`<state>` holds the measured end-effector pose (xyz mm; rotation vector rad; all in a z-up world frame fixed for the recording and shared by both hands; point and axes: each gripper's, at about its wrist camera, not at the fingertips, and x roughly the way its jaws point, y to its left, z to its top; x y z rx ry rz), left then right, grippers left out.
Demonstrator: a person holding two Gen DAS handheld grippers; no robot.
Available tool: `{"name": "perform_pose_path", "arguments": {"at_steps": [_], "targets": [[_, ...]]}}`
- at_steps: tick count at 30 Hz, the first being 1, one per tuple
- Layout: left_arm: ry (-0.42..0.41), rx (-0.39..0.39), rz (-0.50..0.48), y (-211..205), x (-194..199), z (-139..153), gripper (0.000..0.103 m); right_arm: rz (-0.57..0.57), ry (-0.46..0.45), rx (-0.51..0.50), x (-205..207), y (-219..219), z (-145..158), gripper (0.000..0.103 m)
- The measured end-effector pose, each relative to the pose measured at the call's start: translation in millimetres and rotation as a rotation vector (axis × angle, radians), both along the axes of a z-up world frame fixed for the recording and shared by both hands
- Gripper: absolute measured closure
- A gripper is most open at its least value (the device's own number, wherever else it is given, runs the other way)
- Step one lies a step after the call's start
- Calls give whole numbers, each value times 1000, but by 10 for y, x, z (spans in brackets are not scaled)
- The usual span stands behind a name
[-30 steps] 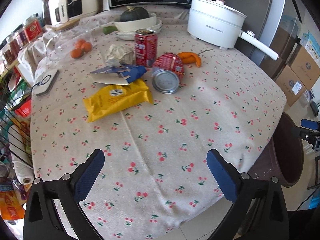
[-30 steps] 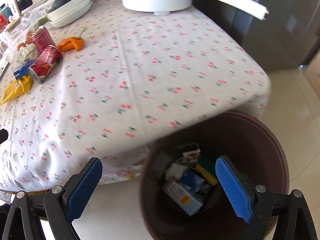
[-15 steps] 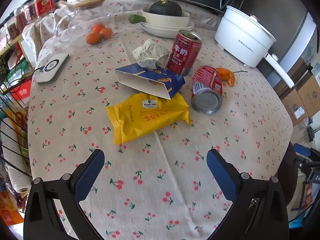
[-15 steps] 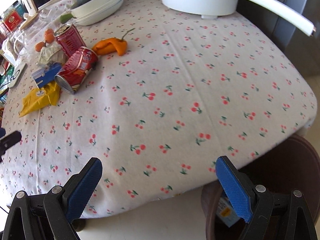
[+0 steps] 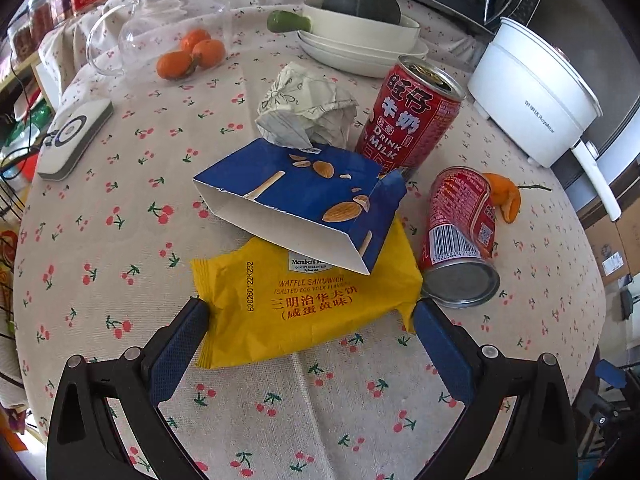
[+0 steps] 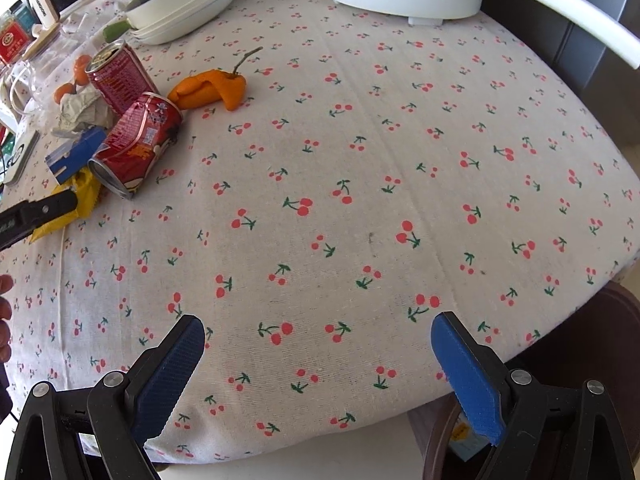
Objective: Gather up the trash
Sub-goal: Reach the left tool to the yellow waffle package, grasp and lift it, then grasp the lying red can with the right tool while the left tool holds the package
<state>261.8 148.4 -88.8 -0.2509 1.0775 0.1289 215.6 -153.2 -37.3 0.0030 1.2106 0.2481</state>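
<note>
My left gripper (image 5: pixel 310 322) is open, its fingers on either side of the near end of a yellow waffle wrapper (image 5: pixel 308 300) lying flat on the table. A blue snack box (image 5: pixel 304 204) lies partly on the wrapper. Behind it are a crumpled paper (image 5: pixel 308 106), an upright red milk can (image 5: pixel 412 120), a red can on its side (image 5: pixel 460 236) and an orange peel (image 5: pixel 506 200). My right gripper (image 6: pixel 318 346) is open and empty over the table's near edge. The same trash shows in the right wrist view at far left, with the fallen can (image 6: pixel 136 144). The brown bin (image 6: pixel 560 420) stands below the table edge.
A white electric pot (image 5: pixel 532 92) with a long handle stands at the back right. Stacked white bowls with a squash (image 5: pixel 360 28), mandarins (image 5: pixel 190 56), a glass jar (image 5: pixel 160 28) and a white device (image 5: pixel 74 136) sit at the back and left.
My left gripper has moved forward to the trash pile and now straddles the yellow wrapper. My right gripper has swung up from the bin to over the table edge.
</note>
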Motion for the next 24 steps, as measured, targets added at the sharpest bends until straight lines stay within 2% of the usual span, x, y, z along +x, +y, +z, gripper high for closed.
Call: {"name": "perform_pose_path", "arguments": {"at_steps": [3,4,5,6,7,10,13,19,24], "targets": [[-28,28,8,-18,-72,23,15,3,6,-13,-3,-18,-35,9],[-26,39,7,-13,-92,29,53,4,7,-16,-8,-28,-45,9],[-20,56,3,-1,-111,33,63,4,8,-20,-14,-38,-52,9],[-31,36,-11,28,-141,43,71,5,8,-23,-19,-48,-56,9],[-36,7,-17,69,-173,46,86,4,8,-25,-28,-58,-53,9],[-46,-45,-18,165,-278,77,93,6,6,-23,-49,-66,-34,9],[-57,-52,-38,172,-378,152,95,17,0,-21,-75,-44,-4,9],[-59,-67,-65,152,-661,318,96,38,-7,-17,-130,29,30,9],[-58,-117,-55,155,-948,438,96,41,-18,-8,-121,120,46,9]]}}
